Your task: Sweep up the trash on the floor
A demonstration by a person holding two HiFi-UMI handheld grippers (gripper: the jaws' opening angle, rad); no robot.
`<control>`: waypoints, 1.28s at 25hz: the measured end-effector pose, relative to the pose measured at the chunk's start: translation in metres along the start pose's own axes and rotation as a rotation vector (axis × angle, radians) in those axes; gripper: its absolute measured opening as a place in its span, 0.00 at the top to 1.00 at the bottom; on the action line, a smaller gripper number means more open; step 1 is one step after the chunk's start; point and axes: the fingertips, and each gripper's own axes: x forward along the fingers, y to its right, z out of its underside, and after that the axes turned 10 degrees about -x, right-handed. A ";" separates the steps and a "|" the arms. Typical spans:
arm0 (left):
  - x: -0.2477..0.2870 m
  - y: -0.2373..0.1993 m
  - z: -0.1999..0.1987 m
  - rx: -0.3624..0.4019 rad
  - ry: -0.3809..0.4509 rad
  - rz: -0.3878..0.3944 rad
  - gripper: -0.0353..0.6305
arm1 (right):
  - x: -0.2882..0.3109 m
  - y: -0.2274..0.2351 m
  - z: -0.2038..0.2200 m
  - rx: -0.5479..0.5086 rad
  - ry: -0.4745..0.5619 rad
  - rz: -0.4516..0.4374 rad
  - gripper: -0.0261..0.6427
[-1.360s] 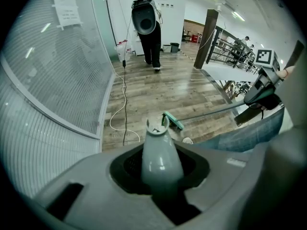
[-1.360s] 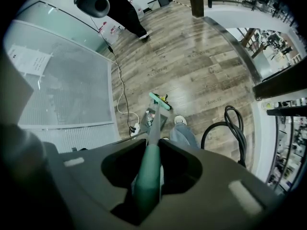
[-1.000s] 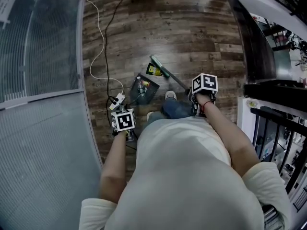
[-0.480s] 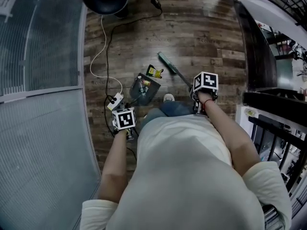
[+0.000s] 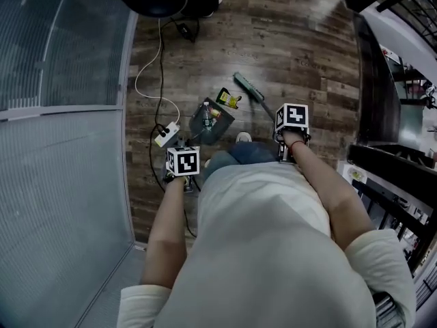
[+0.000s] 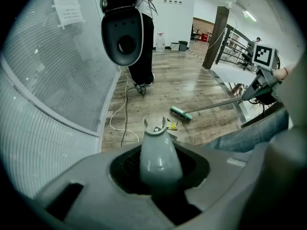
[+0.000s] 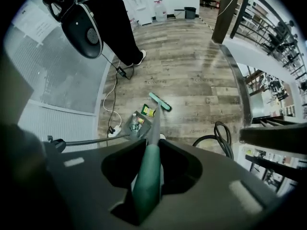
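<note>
On the wooden floor (image 5: 293,53), at centre frame, I see the grey dustpan (image 5: 213,123), its handle clamped in my left gripper (image 6: 158,174). My right gripper (image 7: 147,186) is closed on the green broom (image 5: 247,87). A yellow wrapper (image 5: 229,99) lies between the broom head and the pan, and a bottle (image 5: 205,109) sits inside the pan.

A white power strip (image 5: 166,134) lies near the frosted partition (image 5: 61,156).

The brown wood-plank floor (image 5: 293,53) carries, mid-frame, a grey plastic dustpan (image 5: 210,120), a yellow wrapper (image 5: 229,99) just beside it, a green-headed broom (image 5: 247,86) and a white power strip (image 5: 166,134).
</note>
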 end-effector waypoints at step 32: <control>0.004 -0.006 -0.003 0.000 -0.013 -0.009 0.81 | 0.021 -0.033 0.024 -0.070 -0.166 -0.078 0.82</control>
